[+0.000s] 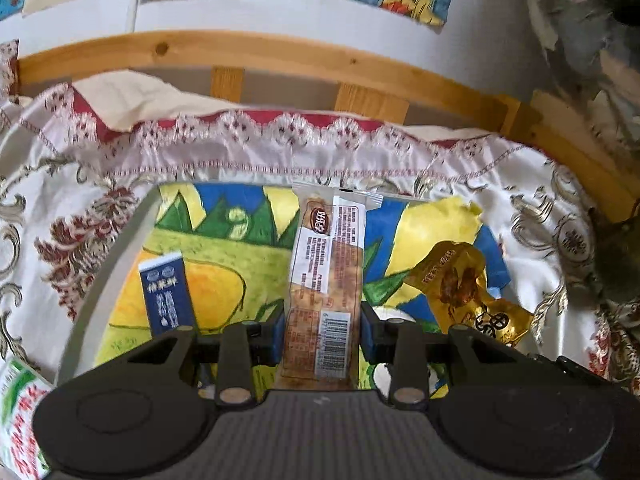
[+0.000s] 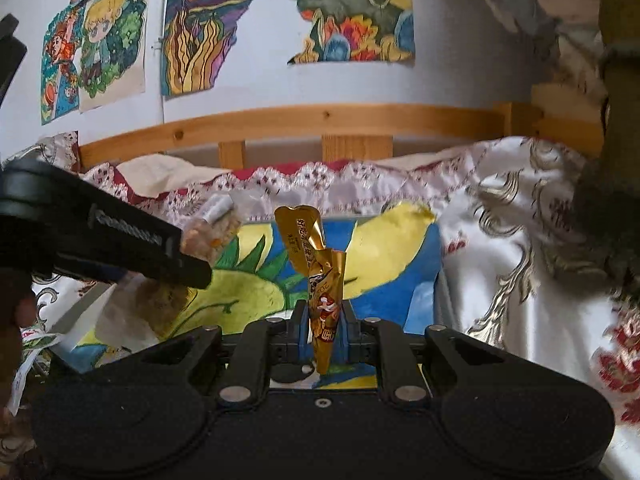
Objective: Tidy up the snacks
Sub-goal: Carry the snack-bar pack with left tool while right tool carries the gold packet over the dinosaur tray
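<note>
My left gripper point(image 1: 322, 330) is shut on a long clear-wrapped biscuit bar point(image 1: 326, 276) and holds it over a tray lined with a colourful drawing point(image 1: 224, 240). A small blue milk carton point(image 1: 168, 294) stands on the tray at the left. A gold snack packet point(image 1: 466, 284) shows to the right of the bar. In the right wrist view, my right gripper point(image 2: 324, 334) is shut on that gold snack packet point(image 2: 320, 280), held upright above the drawing point(image 2: 384, 248). The left gripper's body point(image 2: 104, 236) and the bar's end point(image 2: 212, 228) show at the left.
The tray rests on a white satin cloth with red and gold patterns point(image 1: 60, 216). A wooden rail point(image 1: 280, 52) runs behind it below a wall with drawings point(image 2: 208, 28). A green and red packet point(image 1: 20, 412) lies at the lower left.
</note>
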